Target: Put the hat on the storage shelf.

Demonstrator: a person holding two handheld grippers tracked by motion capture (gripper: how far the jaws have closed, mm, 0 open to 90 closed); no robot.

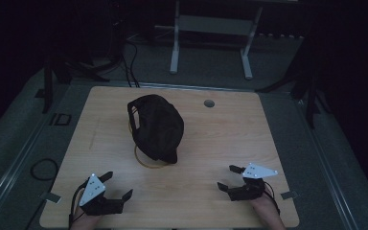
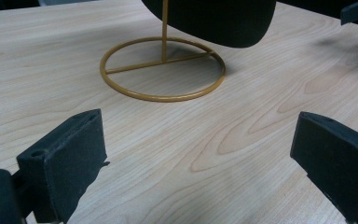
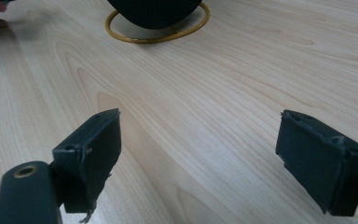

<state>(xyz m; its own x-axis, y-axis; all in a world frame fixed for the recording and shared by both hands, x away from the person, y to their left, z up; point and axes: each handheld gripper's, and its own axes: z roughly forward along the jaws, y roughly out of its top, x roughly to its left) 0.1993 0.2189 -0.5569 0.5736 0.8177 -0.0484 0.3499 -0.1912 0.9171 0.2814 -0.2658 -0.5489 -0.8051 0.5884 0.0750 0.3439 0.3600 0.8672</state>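
My left black two-jaw gripper carries a pale grey three-cornered plate dotted with small dark marks, and a thin black cable loops from its side. My right black two-jaw gripper wears the same plate and trails its own dark cable. Up close, my jaws are blocky matte-black pads with frayed edges, beside a brass-ringed screw hole.

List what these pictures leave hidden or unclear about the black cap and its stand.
- Black cap: high view too dim to show any fabric detail; the top edge cuts it off in both gripper views.
- Gold stand: its upper rod disappears under the cap; in the high view the cap covers most of the base ring.
- How the cap sits on the stand: hidden by the cap itself.
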